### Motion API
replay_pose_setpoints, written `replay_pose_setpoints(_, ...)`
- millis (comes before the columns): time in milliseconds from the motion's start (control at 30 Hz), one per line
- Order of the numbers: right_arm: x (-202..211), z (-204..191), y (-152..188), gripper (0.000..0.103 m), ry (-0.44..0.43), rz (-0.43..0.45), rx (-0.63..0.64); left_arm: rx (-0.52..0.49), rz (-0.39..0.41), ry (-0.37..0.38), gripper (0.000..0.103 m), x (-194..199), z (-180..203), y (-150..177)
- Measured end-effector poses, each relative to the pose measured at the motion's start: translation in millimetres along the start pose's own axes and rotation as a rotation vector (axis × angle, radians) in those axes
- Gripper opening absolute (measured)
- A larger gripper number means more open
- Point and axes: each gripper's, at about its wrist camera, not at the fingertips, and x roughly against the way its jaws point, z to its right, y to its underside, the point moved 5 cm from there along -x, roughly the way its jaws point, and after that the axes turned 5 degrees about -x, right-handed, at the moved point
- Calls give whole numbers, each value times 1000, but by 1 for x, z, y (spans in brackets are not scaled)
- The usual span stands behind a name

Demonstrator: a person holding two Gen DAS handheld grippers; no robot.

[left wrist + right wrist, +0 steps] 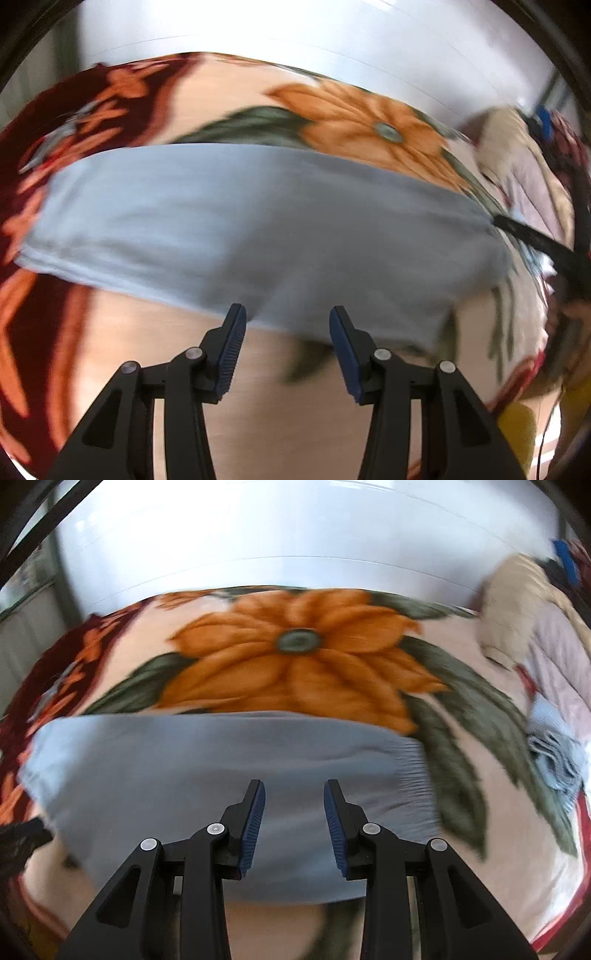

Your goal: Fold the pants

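Note:
Light grey-blue pants [258, 225] lie folded in a long band across a floral blanket [351, 118]. In the right wrist view the pants [207, 760] show their gathered elastic waistband [413, 771] at the right end. My left gripper [287, 317] is open and empty, its tips just above the near edge of the pants. My right gripper [294, 790] is open and empty, over the pants' near middle. The right gripper's black arm [535, 240] shows at the pants' right end in the left wrist view. Both views are blurred.
The blanket [295, 657] has a big orange flower with green leaves and covers a bed. A beige and pink heap of cloth [535, 627] lies at the far right. A small blue-grey cloth [554, 753] lies right of the pants. A white wall [295, 528] stands behind.

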Motion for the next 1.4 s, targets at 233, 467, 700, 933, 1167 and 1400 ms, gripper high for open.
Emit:
replay_pose_setpoints(233,0,-103,21,34,-150,-58,86,170,16,-104,49,24,-104,5)
replay_pose_setpoints(467,-16,-199,33,34,-243,-124,174,274,72,-131,49,41,-181,-3)
replay_pose_setpoints(700,-28,-260,55,34,-314,-163,190,248,87,-89,49,34,-214,-25)
replay_pose_setpoints(933,-41,-273,70,34,-320,-183,174,186,84,-34,41,17,-218,-32)
replay_pose_setpoints(1167,-51,-271,76,35,-325,-190,146,171,80,-29,36,10,-216,-27)
replay_pose_setpoints(1400,-50,-273,80,41,-333,-165,153,230,33,15,36,8,-212,-14)
